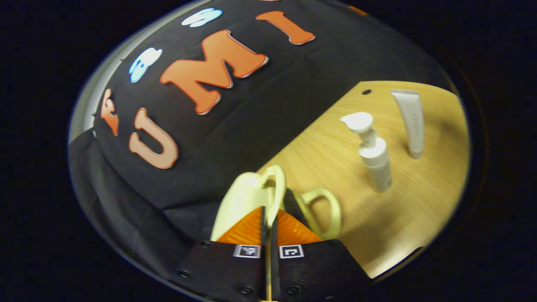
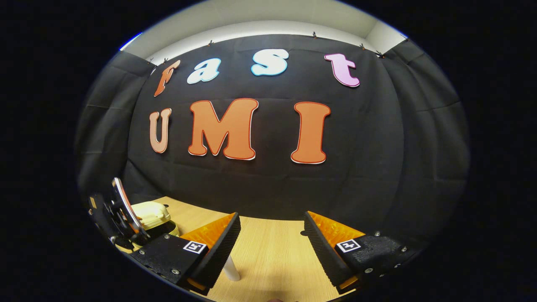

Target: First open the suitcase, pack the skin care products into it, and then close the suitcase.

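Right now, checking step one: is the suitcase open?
Partly open: the left gripper pinches the suitcase lid edge, raised off the base.

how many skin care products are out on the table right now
2 in the left gripper view: a pump bottle standing on the wooden table, and a squeeze tube beyond it, nearer the table's edge. Others may be hidden.

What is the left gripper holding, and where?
The left gripper pinches the suitcase lid at its front edge, by the handle; the case is partly open.
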The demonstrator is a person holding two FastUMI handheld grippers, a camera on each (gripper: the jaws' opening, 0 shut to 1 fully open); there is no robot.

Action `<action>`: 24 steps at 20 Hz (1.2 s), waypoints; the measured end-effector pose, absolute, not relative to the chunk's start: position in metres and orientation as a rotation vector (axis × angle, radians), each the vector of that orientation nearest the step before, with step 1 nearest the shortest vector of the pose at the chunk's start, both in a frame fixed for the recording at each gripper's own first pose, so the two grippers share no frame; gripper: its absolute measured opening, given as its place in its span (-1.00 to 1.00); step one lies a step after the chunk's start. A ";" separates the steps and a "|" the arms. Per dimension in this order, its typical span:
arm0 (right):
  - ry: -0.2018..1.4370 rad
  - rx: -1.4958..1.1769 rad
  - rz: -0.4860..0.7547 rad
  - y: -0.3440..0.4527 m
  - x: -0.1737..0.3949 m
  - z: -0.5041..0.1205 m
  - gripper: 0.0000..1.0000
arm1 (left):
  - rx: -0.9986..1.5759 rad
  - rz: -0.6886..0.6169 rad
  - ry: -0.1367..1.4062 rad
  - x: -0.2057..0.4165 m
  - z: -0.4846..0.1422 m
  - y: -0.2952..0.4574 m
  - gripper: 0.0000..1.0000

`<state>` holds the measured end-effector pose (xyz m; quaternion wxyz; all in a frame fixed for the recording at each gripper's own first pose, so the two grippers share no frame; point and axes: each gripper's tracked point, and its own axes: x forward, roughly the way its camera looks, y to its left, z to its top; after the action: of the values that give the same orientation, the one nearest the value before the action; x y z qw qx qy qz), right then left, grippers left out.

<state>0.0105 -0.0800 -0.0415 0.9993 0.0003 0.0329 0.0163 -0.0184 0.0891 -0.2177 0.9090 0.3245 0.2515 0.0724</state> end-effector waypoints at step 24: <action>0.106 -0.031 -0.024 0.067 0.040 -0.030 0.94 | 0.386 0.369 0.352 -0.027 -0.104 0.375 -0.94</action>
<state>0.0402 0.0666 -0.0298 0.9984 -0.0154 0.0531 -0.0121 -0.0272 0.3746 -0.1039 0.9492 0.1900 0.1731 0.1814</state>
